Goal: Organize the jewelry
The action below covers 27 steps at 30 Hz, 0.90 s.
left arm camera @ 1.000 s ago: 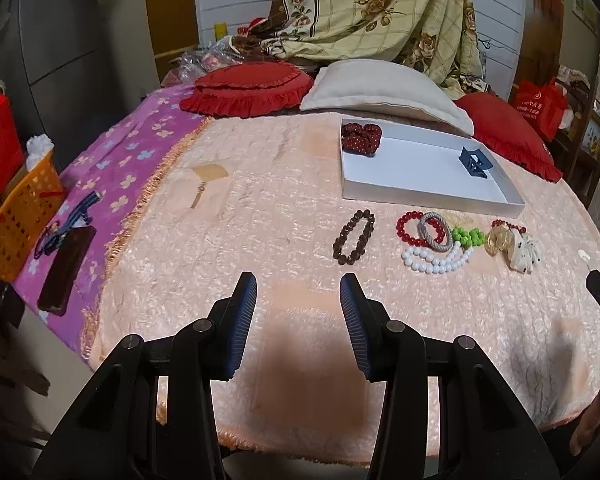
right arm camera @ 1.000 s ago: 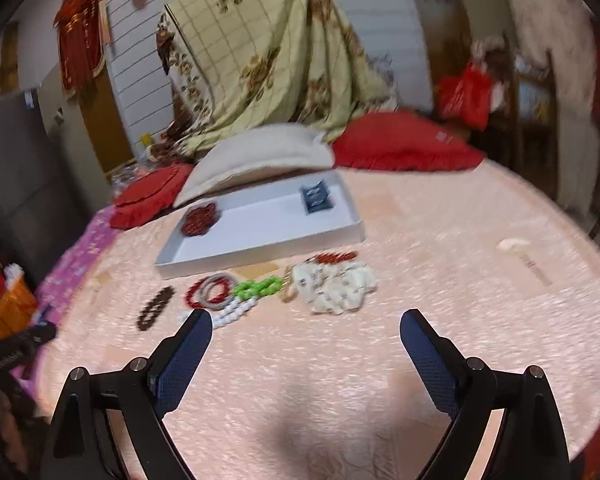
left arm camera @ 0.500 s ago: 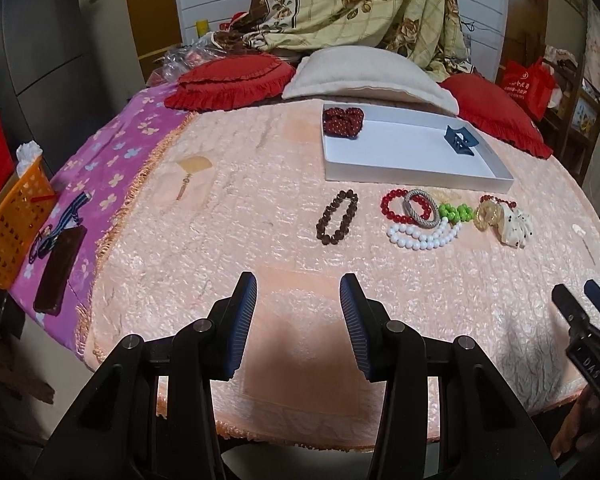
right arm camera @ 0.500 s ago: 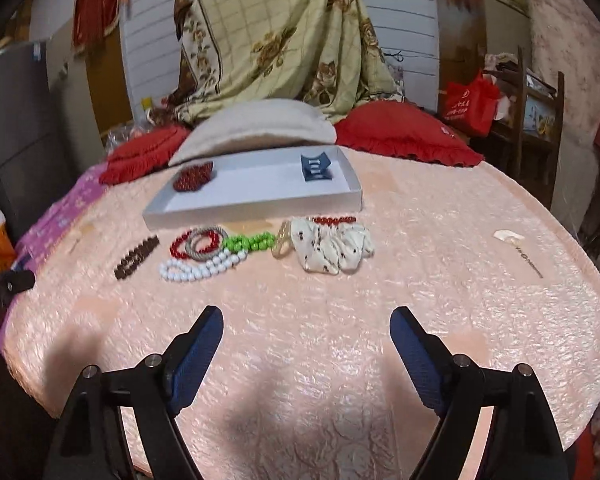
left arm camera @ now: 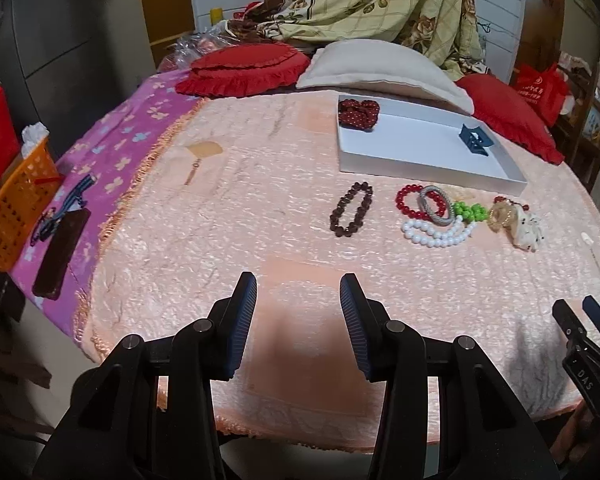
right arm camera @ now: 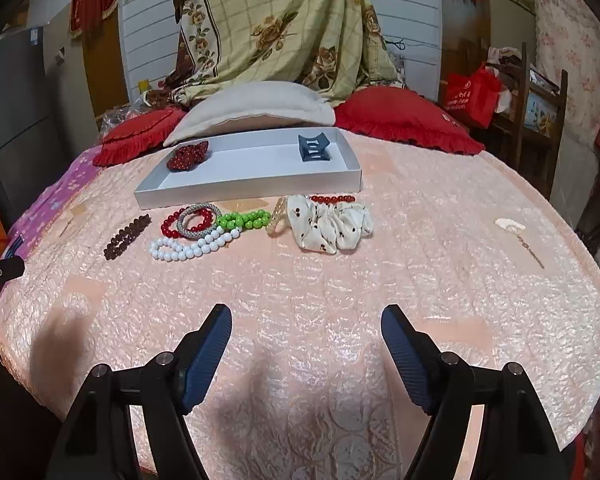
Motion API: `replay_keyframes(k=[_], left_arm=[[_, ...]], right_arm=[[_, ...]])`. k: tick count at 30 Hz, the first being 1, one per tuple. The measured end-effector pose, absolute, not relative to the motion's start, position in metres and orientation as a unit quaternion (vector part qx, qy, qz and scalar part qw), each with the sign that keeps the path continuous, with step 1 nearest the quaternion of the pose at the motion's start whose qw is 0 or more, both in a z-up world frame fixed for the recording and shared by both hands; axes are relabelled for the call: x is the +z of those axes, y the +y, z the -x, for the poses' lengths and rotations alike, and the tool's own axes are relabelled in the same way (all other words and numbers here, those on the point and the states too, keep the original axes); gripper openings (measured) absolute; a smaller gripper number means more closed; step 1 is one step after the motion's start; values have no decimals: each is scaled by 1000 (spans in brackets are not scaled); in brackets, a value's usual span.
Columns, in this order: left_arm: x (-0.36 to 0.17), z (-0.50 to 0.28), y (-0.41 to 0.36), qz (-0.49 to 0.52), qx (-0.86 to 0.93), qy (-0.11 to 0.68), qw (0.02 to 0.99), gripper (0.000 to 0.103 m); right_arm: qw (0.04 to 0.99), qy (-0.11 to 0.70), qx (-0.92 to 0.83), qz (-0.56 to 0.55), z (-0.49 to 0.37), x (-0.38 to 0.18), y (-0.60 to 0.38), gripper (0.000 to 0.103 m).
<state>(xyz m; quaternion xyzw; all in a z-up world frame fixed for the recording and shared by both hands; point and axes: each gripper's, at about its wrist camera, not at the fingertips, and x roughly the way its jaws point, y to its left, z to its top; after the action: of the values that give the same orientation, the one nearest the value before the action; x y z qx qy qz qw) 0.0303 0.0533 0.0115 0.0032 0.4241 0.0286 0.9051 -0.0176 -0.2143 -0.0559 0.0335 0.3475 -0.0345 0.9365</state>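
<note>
Since a second ago both grippers have pulled back toward the near edge of the bed, so the jewelry sits further off. The left gripper [left arm camera: 298, 320] has its jaws moderately apart with nothing between them; the right gripper [right arm camera: 306, 354] is spread wide, also empty.

The loose pieces lie mid-bed, just in front of the white tray [right arm camera: 252, 184]: a dark bead bracelet [left arm camera: 351, 209] on its own, then a red bracelet [right arm camera: 186, 222], a silver bangle [right arm camera: 198, 220], green beads [right arm camera: 244, 219] and a white bead strand [right arm camera: 194, 246] overlapping. That tangle is my worry: grab one and a neighbour probably drags along, or beads slip on the plush cover.

The right view shows the spotted scrunchie [right arm camera: 332, 222] clearly; the left view alone shows the orange basket [left arm camera: 14, 208] off the bed's left side.
</note>
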Motion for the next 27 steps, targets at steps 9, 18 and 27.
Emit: replay_keyframes(k=[9,18,27], left_arm=[[-2,-33,53,-27,47,431,901,43],[-23,-43,54,-48,56,451,890,43],[-24,-62,72,-5,11,466,885,42]], right_arm=[[931,362,-25,-47,14,-64,-216,75],[927,370,-31,-53,5,-71,-224,75],[922,381,-32,-66,-8,-75,-239,75]])
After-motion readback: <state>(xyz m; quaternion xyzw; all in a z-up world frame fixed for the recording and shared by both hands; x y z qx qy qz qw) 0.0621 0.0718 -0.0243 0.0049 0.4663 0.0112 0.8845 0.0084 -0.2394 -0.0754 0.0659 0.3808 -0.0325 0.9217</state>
